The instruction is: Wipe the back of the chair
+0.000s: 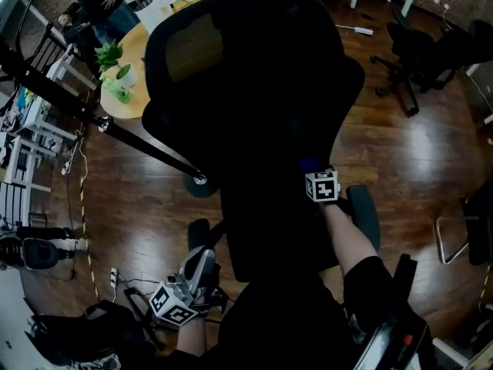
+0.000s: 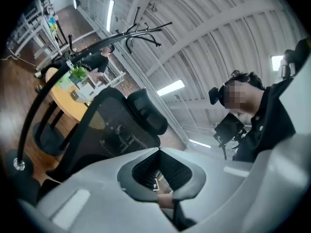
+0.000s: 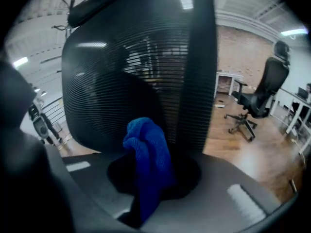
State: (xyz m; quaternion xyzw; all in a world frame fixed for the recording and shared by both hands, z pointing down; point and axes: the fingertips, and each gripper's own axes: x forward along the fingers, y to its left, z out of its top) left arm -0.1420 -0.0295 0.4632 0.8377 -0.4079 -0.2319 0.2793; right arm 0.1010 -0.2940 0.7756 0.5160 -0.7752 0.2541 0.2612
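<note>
**A:** Your right gripper [image 3: 146,181] has its jaws pinching a blue cloth [image 3: 148,149]. The cloth is bunched upright, right in front of the black mesh chair back [image 3: 141,67]. You can't tell from here whether cloth and mesh are touching. I'd judge you're at the wiping step itself, low on the back.

**B:** Your left gripper [image 2: 158,150] is idle. Its jaws are pressed together at the tips with nothing between them, and it hangs low beside the chair, aimed up past it at the ceiling.

**A:** Next, I'd say, press the cloth flat on the mesh and sweep it across. Mesh gives under pressure, and a chair like this probably swivels or rolls, so your left may need to steady it.

**B:** Mind the room too. There's a glossy wooden floor [image 1: 416,153] and a round yellow desk [image 1: 142,52] with a potted plant [image 1: 112,60] beyond the chair. A black stand [image 1: 146,141] slants close by on your left, and other office chairs [image 1: 420,60] sit well apart to your right.
</note>
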